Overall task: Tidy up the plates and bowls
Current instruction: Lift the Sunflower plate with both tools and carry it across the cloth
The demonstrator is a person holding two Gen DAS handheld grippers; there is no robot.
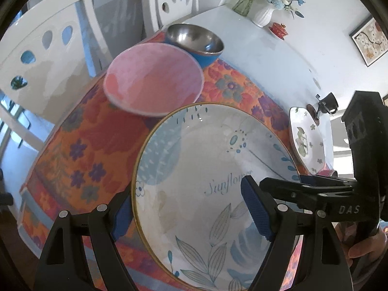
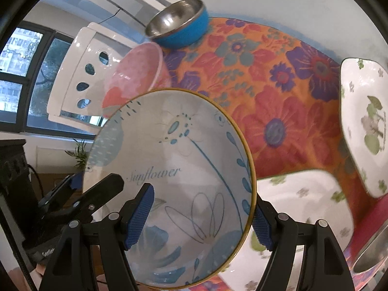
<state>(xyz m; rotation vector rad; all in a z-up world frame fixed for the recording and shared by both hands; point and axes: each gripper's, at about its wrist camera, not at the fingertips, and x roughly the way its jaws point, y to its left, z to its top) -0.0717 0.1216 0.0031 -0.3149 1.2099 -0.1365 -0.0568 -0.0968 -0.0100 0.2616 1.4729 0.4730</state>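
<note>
A glossy ceramic Sunflower bowl (image 1: 213, 184), round with a thin ochre rim and pale blue leaf and flower prints, was gripped from both sides: the left gripper (image 1: 191, 214) pinched its rim on one side between ribbed blue pads, one pad inside and one outside the wall, and the right gripper (image 2: 201, 218) clamped the opposite rim the same way. The bowl sat tilted above a quilted floral cloth (image 1: 80, 150) of orange, red and purple. Just beyond it lay a matte pink bowl (image 1: 152, 77), tipped toward the camera, and behind that, touching or nearly so, a steel bowl (image 1: 194, 40) with a polished metal inside and a blue outer wall. Two white squarish plates (image 2: 361, 121) with green leaf motifs rested on the cloth to the right side. The cloth covered part of a pale blue table (image 1: 266, 55), where a ribbed white vase (image 1: 263, 15) of flowers stood near the far edge. White chairs (image 1: 43, 55) with oval cut-outs stood along the table, and a dark-framed window (image 2: 26, 72) showed in the right wrist view
</note>
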